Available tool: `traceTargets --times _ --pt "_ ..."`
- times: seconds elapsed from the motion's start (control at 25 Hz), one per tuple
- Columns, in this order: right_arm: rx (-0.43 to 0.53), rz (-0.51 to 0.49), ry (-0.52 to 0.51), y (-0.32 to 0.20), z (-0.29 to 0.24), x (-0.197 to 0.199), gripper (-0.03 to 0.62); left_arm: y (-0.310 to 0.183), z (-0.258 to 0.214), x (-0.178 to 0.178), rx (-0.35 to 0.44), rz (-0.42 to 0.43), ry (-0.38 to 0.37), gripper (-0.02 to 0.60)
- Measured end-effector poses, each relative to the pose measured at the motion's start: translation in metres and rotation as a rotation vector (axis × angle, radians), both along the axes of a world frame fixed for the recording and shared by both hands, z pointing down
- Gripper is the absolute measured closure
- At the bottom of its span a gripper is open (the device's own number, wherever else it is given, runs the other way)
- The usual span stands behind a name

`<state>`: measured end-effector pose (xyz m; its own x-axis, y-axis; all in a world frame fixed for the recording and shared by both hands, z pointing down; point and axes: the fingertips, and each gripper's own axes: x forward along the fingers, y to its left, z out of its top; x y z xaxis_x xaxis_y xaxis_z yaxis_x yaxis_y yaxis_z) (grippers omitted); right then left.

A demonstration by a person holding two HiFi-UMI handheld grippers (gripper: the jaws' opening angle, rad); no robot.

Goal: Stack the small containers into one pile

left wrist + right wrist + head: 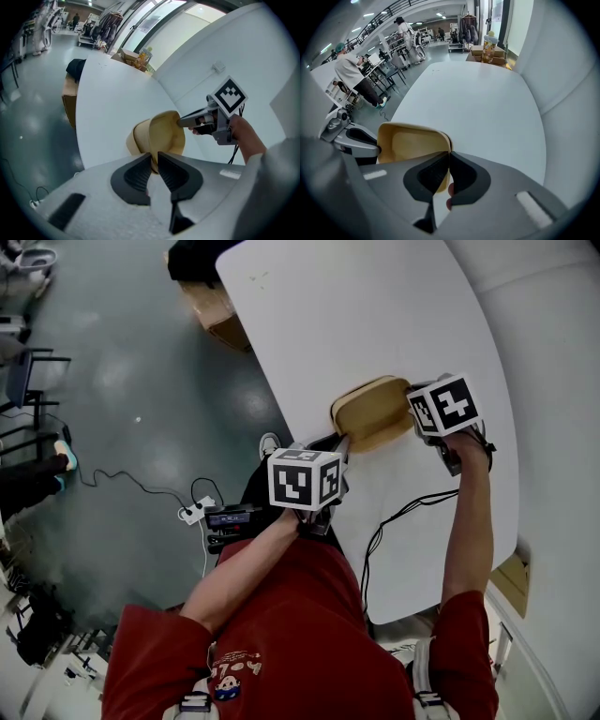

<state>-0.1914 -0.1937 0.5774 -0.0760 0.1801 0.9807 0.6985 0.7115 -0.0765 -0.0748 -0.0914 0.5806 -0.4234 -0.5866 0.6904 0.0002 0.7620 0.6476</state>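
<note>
Two tan, shallow containers point(370, 413) sit one inside the other, tilted above the white table point(375, 315). In the left gripper view the inner container point(168, 133) leans in the outer one point(138, 139). My left gripper point(153, 161) is shut on the near rim of this pair, and it shows at their left side point(339, 442) in the head view. My right gripper point(449, 164) is shut on the opposite rim of the tan container point(410, 143), at the pair's right side point(412, 413). Which of the two containers each gripper pinches I cannot tell.
The table's left edge drops to a grey floor with a cardboard box point(217, 315), a power strip point(195, 513) and cables. A black cable point(394, 521) lies on the table near me. Boxes and a bottle point(490, 47) stand at the table's far end.
</note>
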Motion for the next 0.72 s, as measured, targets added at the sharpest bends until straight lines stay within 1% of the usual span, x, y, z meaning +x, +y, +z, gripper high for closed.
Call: traceTargets --times 0.16,0.36,0.48,0.6,0.72 --pt "0.006 -0.014 0.018 0.001 -0.004 0.001 0.582 0.001 -0.002 0.000 0.034 -0.025 0.027 0.532" --pt "0.019 -0.025 0.043 0.001 0.002 0.004 0.582 0.001 0.003 0.003 0.047 -0.050 0.056 0.532" --pt "0.021 -0.020 0.045 0.001 0.005 0.004 0.582 0.001 0.007 0.004 0.044 -0.056 0.068 0.529" --pt "0.022 -0.007 0.041 0.000 0.008 0.003 0.580 0.002 0.007 0.001 0.033 -0.060 0.055 0.529" --pt "0.009 0.013 0.043 -0.001 0.011 0.003 0.580 0.005 0.006 -0.001 0.003 -0.069 0.046 0.529"
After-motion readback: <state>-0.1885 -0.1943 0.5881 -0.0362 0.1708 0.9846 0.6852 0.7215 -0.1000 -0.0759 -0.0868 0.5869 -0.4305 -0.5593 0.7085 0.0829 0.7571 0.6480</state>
